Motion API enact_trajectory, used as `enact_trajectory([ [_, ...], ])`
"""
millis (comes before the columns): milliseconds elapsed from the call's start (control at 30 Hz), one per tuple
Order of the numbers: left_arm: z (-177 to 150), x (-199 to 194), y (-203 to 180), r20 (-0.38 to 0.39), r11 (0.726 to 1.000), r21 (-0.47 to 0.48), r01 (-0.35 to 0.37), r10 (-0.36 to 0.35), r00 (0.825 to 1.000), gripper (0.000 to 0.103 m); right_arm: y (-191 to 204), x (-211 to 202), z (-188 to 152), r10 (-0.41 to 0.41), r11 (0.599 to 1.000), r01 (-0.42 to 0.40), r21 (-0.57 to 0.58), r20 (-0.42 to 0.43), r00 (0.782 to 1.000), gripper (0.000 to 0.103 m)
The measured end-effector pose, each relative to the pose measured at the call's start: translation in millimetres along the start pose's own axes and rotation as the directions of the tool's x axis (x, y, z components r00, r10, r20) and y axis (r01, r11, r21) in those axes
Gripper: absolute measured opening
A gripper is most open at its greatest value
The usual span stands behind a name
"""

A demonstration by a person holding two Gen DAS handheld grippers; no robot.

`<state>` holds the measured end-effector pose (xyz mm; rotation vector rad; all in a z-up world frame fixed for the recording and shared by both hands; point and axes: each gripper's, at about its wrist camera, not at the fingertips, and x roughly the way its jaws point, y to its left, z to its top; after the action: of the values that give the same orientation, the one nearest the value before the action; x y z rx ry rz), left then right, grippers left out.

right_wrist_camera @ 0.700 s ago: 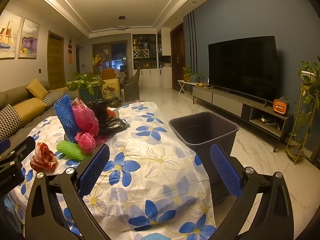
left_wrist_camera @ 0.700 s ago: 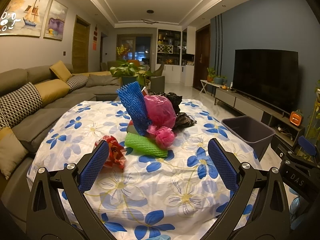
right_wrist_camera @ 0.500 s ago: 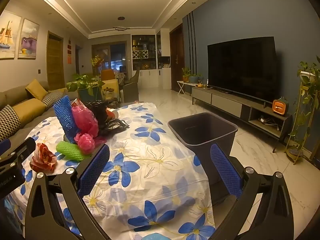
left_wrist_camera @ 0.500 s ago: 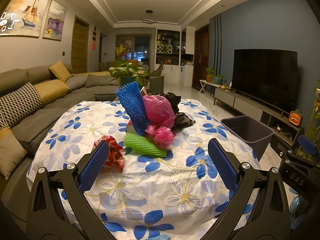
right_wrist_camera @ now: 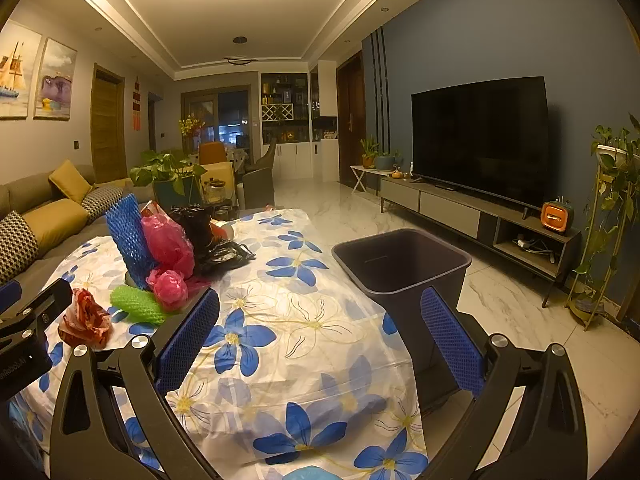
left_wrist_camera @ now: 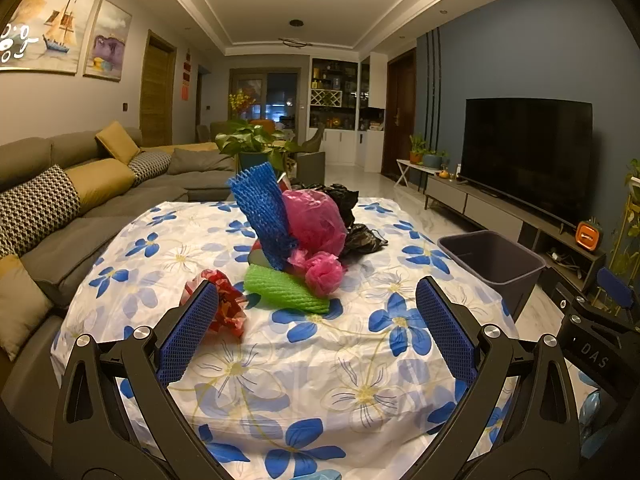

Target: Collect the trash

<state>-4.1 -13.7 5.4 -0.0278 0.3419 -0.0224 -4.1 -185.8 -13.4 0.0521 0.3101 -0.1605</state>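
Heaped trash (left_wrist_camera: 296, 240) mid-table (foam nets, crumpled bags); dark bin (right_wrist_camera: 404, 264) just beside, upright, open-topped

The blue foam net (left_wrist_camera: 262, 210) hides a red item behind it; the bin (right_wrist_camera: 404, 264) base sits behind the tablecloth (right_wrist_camera: 304, 320).

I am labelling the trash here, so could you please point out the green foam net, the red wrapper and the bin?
green foam net (left_wrist_camera: 285, 289), left wrist view, middle of its ribbed body
red wrapper (left_wrist_camera: 229, 303), left wrist view, crumpled middle
bin (right_wrist_camera: 404, 262), right wrist view, inner wall
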Motion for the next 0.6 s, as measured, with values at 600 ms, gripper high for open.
enact_trajectory([
  [600, 0.4, -0.5, 4.5, 0.000, 1.000, 0.000, 0.004, -0.004, 1.000, 0.097, 0.4, -3.4, 2.7, -0.009, 1.000, 0.009, -0.002, 0.017, 1.000, 0.098],
])
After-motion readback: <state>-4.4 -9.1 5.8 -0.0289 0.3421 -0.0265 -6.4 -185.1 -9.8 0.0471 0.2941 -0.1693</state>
